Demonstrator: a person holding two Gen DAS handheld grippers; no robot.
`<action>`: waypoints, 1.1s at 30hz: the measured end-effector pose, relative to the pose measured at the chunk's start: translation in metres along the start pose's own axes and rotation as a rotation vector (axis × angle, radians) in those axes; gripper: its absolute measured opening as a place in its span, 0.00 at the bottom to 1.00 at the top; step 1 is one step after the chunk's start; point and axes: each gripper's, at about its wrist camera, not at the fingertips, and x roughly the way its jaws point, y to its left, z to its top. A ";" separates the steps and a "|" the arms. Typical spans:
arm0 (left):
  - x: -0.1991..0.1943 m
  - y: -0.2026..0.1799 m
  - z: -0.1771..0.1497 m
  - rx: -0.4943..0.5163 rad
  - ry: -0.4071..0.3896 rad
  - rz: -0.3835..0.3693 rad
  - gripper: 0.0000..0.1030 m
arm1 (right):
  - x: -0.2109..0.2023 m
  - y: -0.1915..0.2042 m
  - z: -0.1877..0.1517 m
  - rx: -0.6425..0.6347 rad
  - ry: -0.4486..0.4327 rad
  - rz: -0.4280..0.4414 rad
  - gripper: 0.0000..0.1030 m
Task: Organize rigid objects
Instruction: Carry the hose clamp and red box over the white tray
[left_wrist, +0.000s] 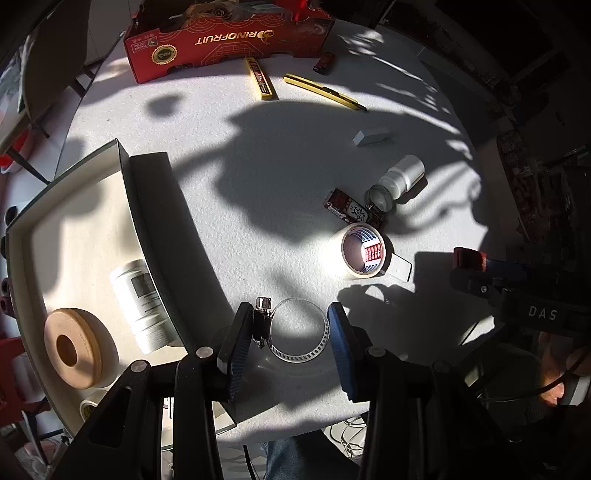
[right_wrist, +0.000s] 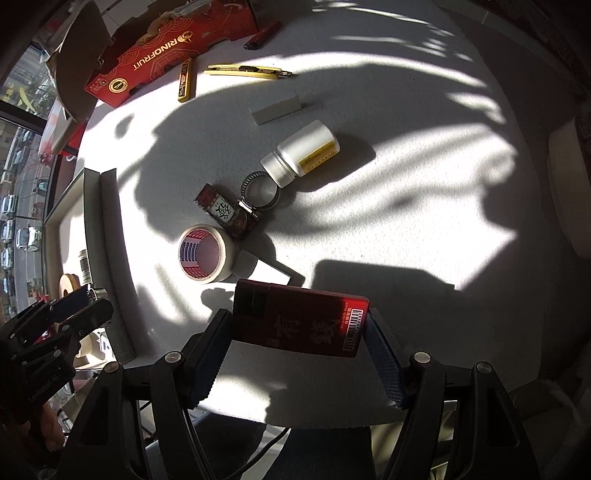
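Note:
My left gripper (left_wrist: 291, 323) is shut on a metal hose clamp (left_wrist: 314, 353): the clamp's screw rests against the left pad and its band against the right pad, above the white table. My right gripper (right_wrist: 297, 325) is shut on a dark red box (right_wrist: 303, 317) with gold characters and a barcode, held crosswise between the pads. In the left wrist view that same red box (left_wrist: 471, 256) shows at the right edge. To the left stands a grey-rimmed tray (left_wrist: 162, 221) with a white bottle (left_wrist: 138, 299) and a wooden ring (left_wrist: 74, 347) lying in it.
On the table lie a tape roll (right_wrist: 203, 253), a white block (right_wrist: 258, 266), a small patterned red box (right_wrist: 221, 212), a second hose clamp (right_wrist: 260, 190), a white pill bottle (right_wrist: 301, 151), a white eraser (right_wrist: 275, 108), a yellow knife (right_wrist: 247, 71), a yellow blade case (right_wrist: 184, 79), a red lighter (right_wrist: 262, 36) and a RINOFRUIT carton (right_wrist: 162, 55).

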 end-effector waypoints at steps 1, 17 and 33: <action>-0.003 0.004 -0.001 -0.013 -0.009 -0.001 0.43 | -0.001 0.003 0.002 -0.010 -0.003 -0.003 0.70; -0.046 0.075 -0.021 -0.206 -0.136 0.032 0.43 | -0.013 0.082 0.020 -0.235 -0.057 0.001 0.70; -0.077 0.145 -0.065 -0.423 -0.206 0.169 0.43 | -0.019 0.236 0.020 -0.636 -0.099 0.115 0.70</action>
